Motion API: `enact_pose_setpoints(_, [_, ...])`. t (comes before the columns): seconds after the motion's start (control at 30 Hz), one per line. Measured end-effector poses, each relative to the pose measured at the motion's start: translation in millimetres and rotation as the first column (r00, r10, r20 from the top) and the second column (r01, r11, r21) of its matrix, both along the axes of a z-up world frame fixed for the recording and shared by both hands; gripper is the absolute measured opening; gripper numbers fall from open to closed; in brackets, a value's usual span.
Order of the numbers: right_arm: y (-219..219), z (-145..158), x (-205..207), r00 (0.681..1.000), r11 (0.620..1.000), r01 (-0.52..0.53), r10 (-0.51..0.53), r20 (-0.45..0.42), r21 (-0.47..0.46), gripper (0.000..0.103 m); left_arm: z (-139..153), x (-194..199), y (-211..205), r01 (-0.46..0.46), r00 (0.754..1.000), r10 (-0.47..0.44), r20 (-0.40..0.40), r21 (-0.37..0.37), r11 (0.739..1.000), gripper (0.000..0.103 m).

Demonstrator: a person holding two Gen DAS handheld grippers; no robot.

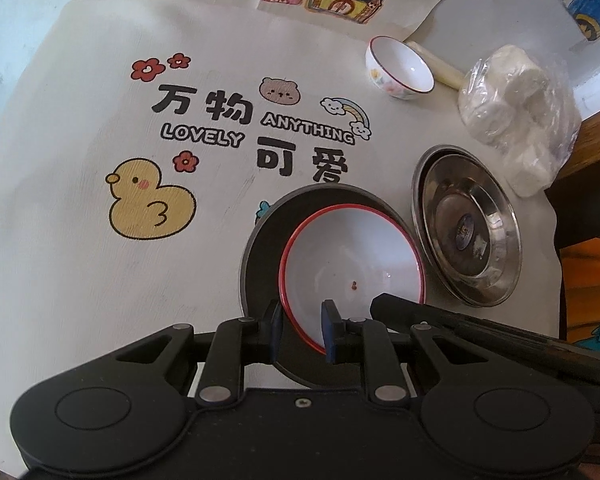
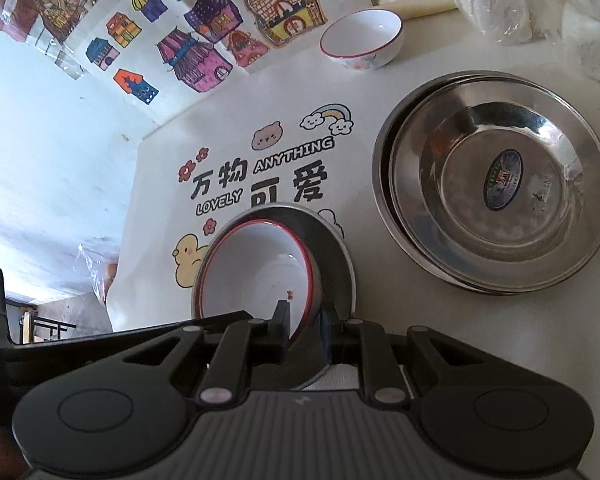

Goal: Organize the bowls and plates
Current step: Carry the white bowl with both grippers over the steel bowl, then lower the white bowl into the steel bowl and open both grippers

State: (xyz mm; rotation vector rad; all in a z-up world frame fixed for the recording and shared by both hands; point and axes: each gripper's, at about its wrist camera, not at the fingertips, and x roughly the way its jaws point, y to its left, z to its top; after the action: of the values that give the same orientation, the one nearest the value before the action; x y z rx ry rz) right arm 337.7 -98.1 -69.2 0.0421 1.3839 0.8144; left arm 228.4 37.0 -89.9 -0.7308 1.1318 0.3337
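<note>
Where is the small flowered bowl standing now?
The small flowered bowl stands at the far right of the cloth in both views, beyond the stacked steel plates, just in front of a cream roll and beside the house drawings.

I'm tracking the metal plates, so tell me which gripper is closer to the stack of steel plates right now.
Right. The right gripper, clamped on the red-rimmed bowl, has the steel plates close ahead to its right. The left gripper grips the bowl's opposite rim, farther from the stack.

Red-rimmed bowl (image 1: 352, 264): white, inside dark plate (image 1: 260, 248), lower centre.
Steel plates (image 2: 496, 184): stacked, right.
Floral bowl (image 2: 362, 40): upright, upper right.
</note>
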Motion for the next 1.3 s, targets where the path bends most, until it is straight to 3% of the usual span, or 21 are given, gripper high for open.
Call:
enact_pose_setpoints(0.67, [7,-4,5,0.999,0.999,-0.029,0.028,-0.019,-0.02,0.019,-3,3,3,-0.043,0.999,0.043,-0.033,-0.007,0.999,0.021])
enact_pose_setpoints(1.3, [0,13,16,0.995,0.995,-0.1,0.1,-0.026,0.001,0.029,13,4,5,-0.079,0.997,0.079,-0.025,0.007,0.997,0.03])
